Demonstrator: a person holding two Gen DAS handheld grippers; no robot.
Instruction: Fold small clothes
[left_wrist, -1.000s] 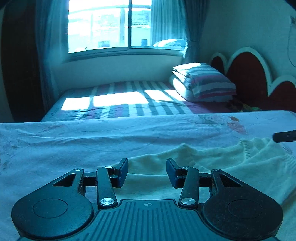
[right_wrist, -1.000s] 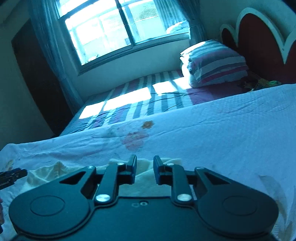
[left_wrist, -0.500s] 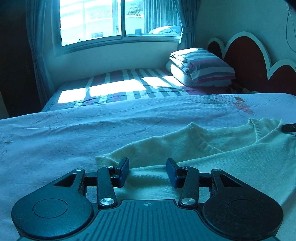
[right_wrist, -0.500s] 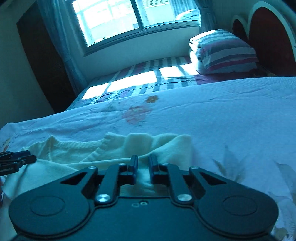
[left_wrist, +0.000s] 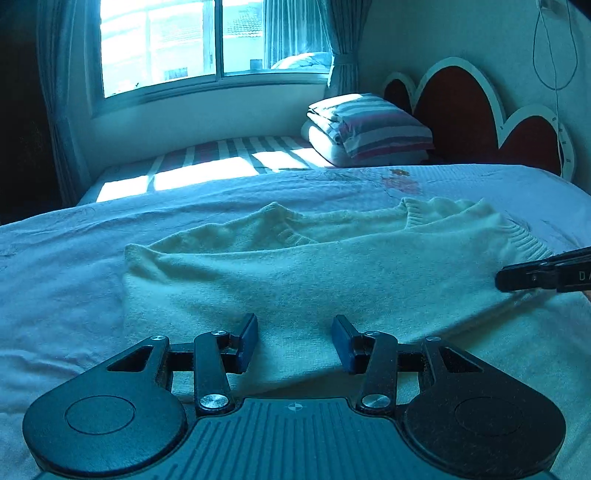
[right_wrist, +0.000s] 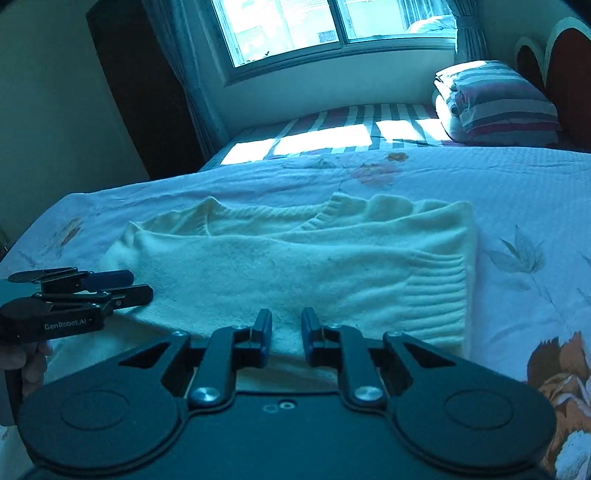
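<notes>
We have drawn both grippers back: more cream sweater now shows on the bed. Left gripper: jaws apart over its near hem. Right gripper, at 3 o'clock: narrow jaws opening, knit between them.

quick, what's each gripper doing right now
Left gripper: open, nothing gripped, over the sweater.
Right gripper: opening slightly, narrow gap, sweater edge between the jaws.
</notes>
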